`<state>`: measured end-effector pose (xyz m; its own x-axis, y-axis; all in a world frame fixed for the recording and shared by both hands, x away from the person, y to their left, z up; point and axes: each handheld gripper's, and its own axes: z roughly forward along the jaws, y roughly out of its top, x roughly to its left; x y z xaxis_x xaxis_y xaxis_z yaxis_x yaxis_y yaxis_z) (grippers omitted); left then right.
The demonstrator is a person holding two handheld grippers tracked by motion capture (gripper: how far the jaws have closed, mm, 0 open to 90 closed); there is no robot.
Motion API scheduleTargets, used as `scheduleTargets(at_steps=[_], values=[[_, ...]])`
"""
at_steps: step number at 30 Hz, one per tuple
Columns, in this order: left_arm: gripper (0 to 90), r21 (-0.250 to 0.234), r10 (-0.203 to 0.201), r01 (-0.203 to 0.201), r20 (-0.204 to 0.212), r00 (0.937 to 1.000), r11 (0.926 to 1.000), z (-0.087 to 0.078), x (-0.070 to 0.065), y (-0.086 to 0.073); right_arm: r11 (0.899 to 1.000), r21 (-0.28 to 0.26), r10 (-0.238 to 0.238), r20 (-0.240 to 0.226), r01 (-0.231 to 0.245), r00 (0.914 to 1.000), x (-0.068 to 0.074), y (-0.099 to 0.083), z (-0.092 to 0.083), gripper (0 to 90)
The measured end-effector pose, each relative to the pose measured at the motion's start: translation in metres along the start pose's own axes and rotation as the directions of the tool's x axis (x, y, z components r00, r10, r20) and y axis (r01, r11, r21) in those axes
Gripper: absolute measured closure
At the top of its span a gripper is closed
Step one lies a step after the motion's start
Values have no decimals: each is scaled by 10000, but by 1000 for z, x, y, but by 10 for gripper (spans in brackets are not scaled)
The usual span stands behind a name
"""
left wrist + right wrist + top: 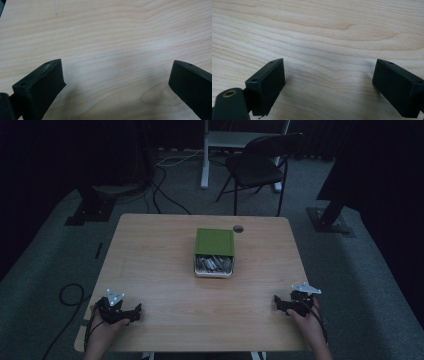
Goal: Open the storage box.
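A pale box [214, 266] with a green lid [214, 241] slid back stands near the middle of the wooden table [160, 265]; its open front part holds several grey metallic pieces. My left gripper [136, 310] rests at the near left corner, held by a hand, and points toward the table's middle. My right gripper [278, 302] rests at the near right corner and points left. In the left gripper view the left gripper [116, 75] has its jaws wide apart over bare wood. The right gripper [329, 75] is likewise open with nothing between its jaws.
A small dark hole [238, 228] sits in the table behind the box. Beyond the table stand a black folding chair [260, 165] and a white frame [235, 140]. Cables [165, 185] trail on the grey carpet, and dark stand bases [330, 220] flank the table.
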<state>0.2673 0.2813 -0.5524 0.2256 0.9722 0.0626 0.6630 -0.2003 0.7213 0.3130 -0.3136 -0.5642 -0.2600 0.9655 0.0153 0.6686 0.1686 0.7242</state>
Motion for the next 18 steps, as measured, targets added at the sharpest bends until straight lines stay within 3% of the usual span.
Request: scheduleTargets(at_steps=[6, 18], values=[[6, -56, 536, -535, 180, 9984, 9986, 4, -11, 8, 10000, 0, 1, -1, -1, 10000, 0, 0, 0, 106], [6, -256, 1450, -1435, 763, 9865, 9893, 11, -34, 21, 10000, 0, -8, 1, 8, 10000, 0, 0, 0, 106]])
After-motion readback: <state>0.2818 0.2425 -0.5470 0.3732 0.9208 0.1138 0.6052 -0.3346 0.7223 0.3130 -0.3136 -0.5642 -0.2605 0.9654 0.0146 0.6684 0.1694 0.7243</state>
